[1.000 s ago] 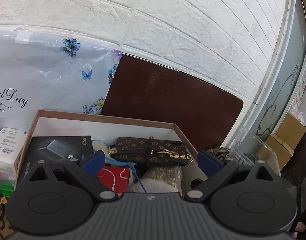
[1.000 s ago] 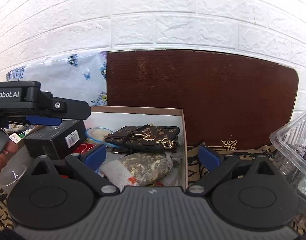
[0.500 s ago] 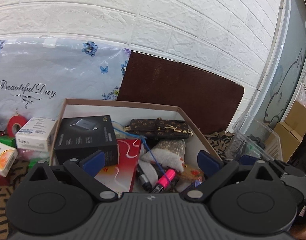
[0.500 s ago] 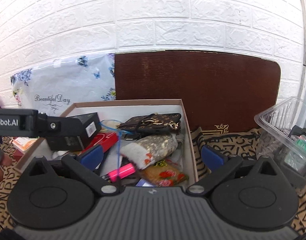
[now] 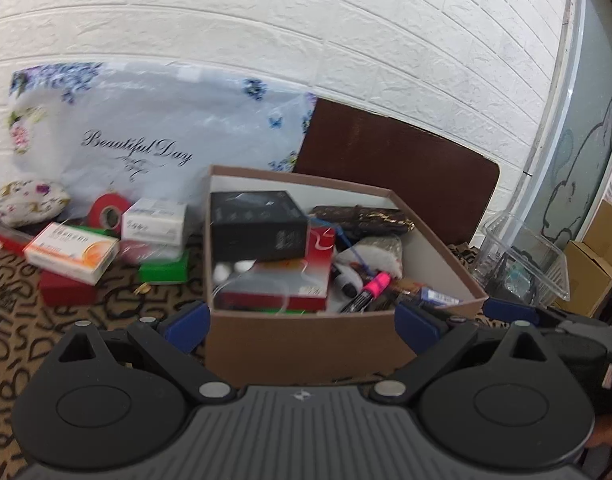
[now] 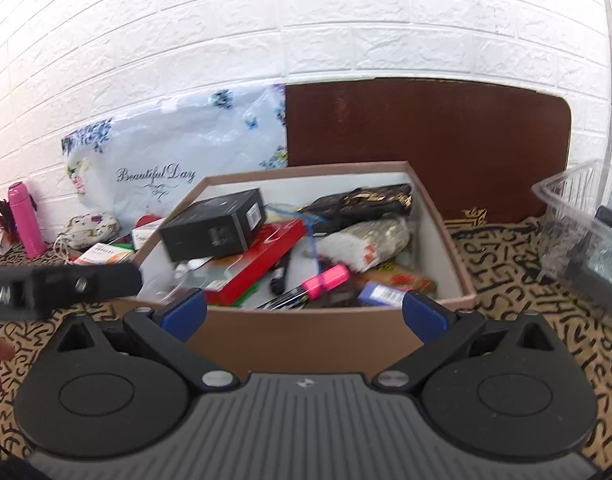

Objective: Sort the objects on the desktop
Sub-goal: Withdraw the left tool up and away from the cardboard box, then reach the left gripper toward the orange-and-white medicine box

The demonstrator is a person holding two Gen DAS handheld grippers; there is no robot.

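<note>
Two grippers hover side by side in front of a brown cardboard box (image 5: 306, 344) that stands on the patterned desk (image 5: 34, 344), and both are spread wide with nothing between their blue pads. The left gripper (image 5: 302, 324) and the right gripper (image 6: 304, 312) each frame the box's near wall. Inside the box lie a black carton (image 5: 258, 226) tilted on top of a flat red packet (image 5: 313, 272), a pink highlighter (image 5: 375, 282), a dark patterned pouch (image 5: 361, 220) against the back wall and a speckled bag (image 5: 379, 250) just in front of it. Toward the desk's left edge, outside the box, sit an orange-and-white box (image 5: 72, 252), a white box (image 5: 154, 222), a green box (image 5: 164, 272), a red tape roll (image 5: 108, 210) and a small flowered pouch (image 5: 28, 202). A pink bottle (image 6: 24, 220) stands upright near the back left corner. Against the white brick wall lean a floral bag (image 5: 146, 136) and a brown board (image 5: 401, 172). A clear plastic tray (image 6: 581, 216) rests by the right edge.
</note>
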